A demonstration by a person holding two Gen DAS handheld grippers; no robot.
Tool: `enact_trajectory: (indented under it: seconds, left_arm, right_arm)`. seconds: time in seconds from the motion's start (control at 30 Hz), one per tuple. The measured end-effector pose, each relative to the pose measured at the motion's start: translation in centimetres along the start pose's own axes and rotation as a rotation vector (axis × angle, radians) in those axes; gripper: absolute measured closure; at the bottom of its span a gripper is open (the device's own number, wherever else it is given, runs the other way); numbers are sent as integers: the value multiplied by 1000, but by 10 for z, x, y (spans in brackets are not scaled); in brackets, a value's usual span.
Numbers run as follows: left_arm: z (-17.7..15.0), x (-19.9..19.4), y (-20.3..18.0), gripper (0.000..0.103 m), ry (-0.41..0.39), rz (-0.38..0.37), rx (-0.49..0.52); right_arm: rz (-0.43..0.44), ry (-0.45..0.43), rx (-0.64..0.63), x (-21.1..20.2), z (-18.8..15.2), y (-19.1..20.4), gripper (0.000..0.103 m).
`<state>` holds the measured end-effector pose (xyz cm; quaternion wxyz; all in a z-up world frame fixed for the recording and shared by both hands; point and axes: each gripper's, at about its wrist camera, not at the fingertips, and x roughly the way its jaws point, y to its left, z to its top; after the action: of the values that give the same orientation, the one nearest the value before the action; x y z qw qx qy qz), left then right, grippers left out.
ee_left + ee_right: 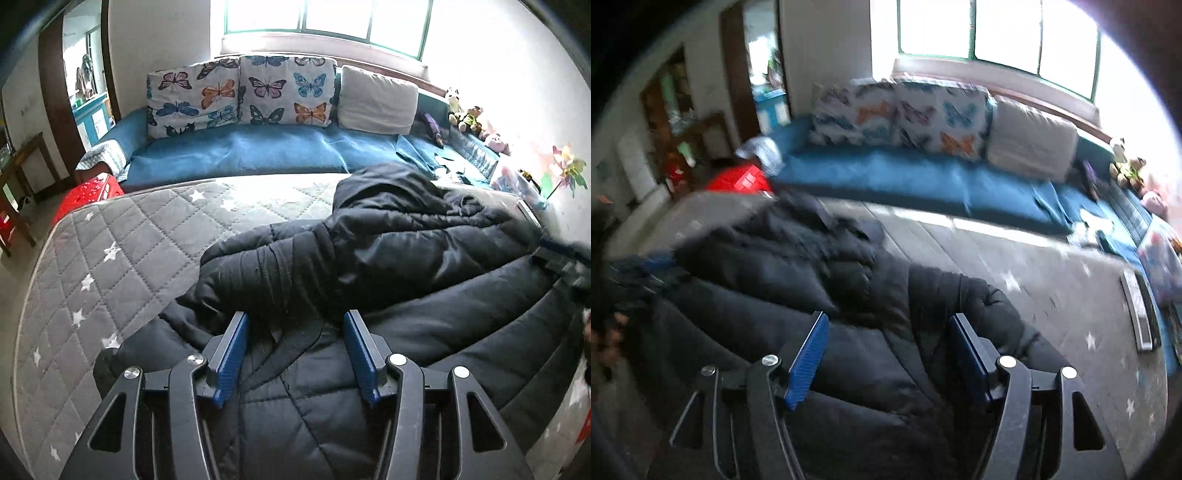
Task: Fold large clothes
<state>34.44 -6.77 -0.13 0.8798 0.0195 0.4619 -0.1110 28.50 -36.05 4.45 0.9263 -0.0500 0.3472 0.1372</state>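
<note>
A large black puffer jacket [388, 258] lies crumpled on a grey quilted mattress with white stars [110, 258]. One sleeve is folded across its body. My left gripper [295, 325] is open just above the jacket's near left part, holding nothing. The jacket also shows in the right wrist view [812, 280], which is motion-blurred. My right gripper [886, 332] is open over the jacket's right side, holding nothing. The right gripper shows blurred at the right edge of the left wrist view [561, 258].
A blue sofa [240, 151] with butterfly cushions [240, 96] and a white cushion [376, 101] stands behind the mattress. A red plastic stool [88, 195] is at the left. Soft toys [469, 114] sit at the back right. A remote-like object [1141, 314] lies on the mattress at the right.
</note>
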Motion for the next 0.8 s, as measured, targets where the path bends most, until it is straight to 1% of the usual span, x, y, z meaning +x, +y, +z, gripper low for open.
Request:
enact_trajectory:
  seconds: [0.03, 0.1, 0.13, 0.2, 0.33, 0.4, 0.47, 0.57, 0.67, 0.73, 0.8]
  left_arm:
    - [6, 4, -1, 45, 6, -13, -6]
    - [19, 14, -3, 44, 18, -3, 6]
    - [24, 20, -4, 43, 20, 9, 16]
    - [33, 29, -8, 37, 18, 30, 44]
    - [44, 51, -21, 28, -10, 90, 103]
    - [47, 67, -20, 26, -10, 103, 102]
    - [49, 77, -18, 24, 7, 99, 96]
    - [52, 87, -13, 23, 19, 67, 77]
    - [52, 95, -13, 23, 29, 74, 85]
    - [55, 101, -14, 22, 36, 83, 92]
    - [56, 106, -11, 22, 39, 72, 86]
  right_arm:
    - [-1, 25, 2, 13, -4, -3, 29]
    - [-12, 37, 27, 24, -6, -7, 28]
    - [-12, 33, 42, 22, -6, -10, 27]
    - [-13, 28, 69, 23, -8, -13, 27]
    - [-25, 2, 97, 22, -13, -15, 27]
    - [-37, -9, 104, 27, -14, -14, 27]
    - [-45, -9, 103, 28, -14, -12, 27]
    - [-54, -20, 103, 30, -13, -11, 27]
    - [-56, -28, 99, 28, -14, -10, 26]
    - [-43, -13, 98, 28, -11, -11, 23]
    - [-33, 7, 91, 29, -7, -11, 19]
